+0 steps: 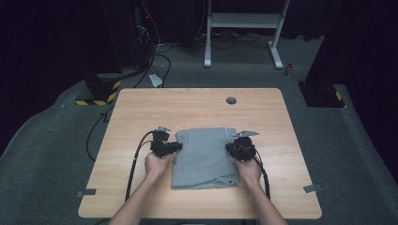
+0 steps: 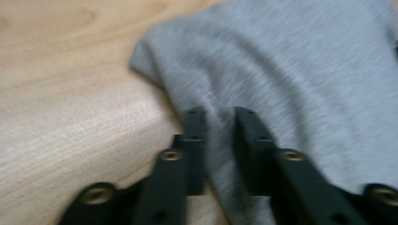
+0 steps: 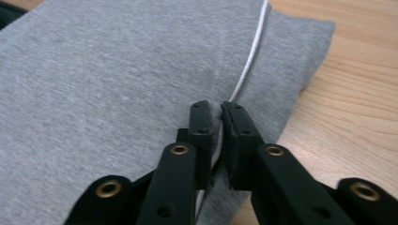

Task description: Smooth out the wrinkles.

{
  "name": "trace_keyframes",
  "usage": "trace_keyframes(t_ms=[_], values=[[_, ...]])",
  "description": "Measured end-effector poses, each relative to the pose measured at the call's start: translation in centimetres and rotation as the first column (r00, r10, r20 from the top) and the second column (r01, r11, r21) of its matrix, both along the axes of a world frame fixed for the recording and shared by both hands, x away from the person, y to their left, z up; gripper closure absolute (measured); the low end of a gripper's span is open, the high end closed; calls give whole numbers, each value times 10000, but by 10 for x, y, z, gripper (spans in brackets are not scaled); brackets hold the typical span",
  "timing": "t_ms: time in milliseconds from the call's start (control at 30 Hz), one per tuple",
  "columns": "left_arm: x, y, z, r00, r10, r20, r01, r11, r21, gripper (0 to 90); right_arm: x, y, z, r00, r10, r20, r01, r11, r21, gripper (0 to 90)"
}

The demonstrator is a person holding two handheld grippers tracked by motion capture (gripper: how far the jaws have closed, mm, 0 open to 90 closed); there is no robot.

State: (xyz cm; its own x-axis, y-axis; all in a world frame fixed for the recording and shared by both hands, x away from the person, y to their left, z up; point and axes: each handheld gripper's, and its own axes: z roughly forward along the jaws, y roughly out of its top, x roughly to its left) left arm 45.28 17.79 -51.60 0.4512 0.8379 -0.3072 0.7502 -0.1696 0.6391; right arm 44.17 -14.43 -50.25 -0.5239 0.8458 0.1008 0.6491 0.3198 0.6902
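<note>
two hands (image 1: 157,165) low, forearms entering from 6 o'clock. left gripper (image 1: 177,146) at 9 o'clock and right gripper (image 1: 228,147) at 3 o'clock pinch the grey cloth (image 1: 205,157) at table (image 1: 141,112) centre, jaws narrow.

A light wooden table (image 1: 141,112) with rounded corners stands on grey carpet (image 1: 47,154). A folded grey garment (image 1: 202,157) lies flat on it, a little nearer the person's edge than the middle. A small round grey cap (image 1: 231,100) sits in the tabletop near the far edge.
</note>
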Motion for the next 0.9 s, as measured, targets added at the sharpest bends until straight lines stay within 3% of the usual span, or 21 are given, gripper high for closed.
trace_keyframes(t_ms=[67,167,200,267,367,467,600,700,800,900], values=[[-1,-2,1,9999,-116,-48,116,9998,174,883,0,1,0,9999,103,96,-102,9999,-130,852],[-12,0,6,9990,-450,-30,451,9943,961,897,-5,-1,2,9996,207,201,-199,9990,-412,860],[-19,2,7,9986,-522,-20,521,9932,1042,898,-8,-5,3,9993,285,248,-273,9986,-461,859],[-30,12,11,9984,-572,29,567,9944,892,897,-18,-13,6,9986,444,271,-431,9980,-467,854],[-38,20,20,9982,-377,456,348,9974,634,870,-27,-16,8,9966,818,105,-815,9962,-316,788],[-27,22,24,9983,38,590,-59,9993,365,732,-25,-11,15,9956,759,546,-748,9969,-225,741],[-6,19,20,9971,526,543,-562,9962,670,654,-11,-4,27,9944,308,1007,-315,9995,52,740],[8,14,14,9970,630,451,-667,9940,870,606,5,2,29,9957,15,930,-25,9999,105,738],[16,13,8,9947,943,404,-955,9950,285,580,19,8,25,9974,-158,699,161,9999,-36,717],[21,9,3,9966,774,285,-784,9963,340,540,27,12,19,9980,-297,560,306,9994,-146,692]])
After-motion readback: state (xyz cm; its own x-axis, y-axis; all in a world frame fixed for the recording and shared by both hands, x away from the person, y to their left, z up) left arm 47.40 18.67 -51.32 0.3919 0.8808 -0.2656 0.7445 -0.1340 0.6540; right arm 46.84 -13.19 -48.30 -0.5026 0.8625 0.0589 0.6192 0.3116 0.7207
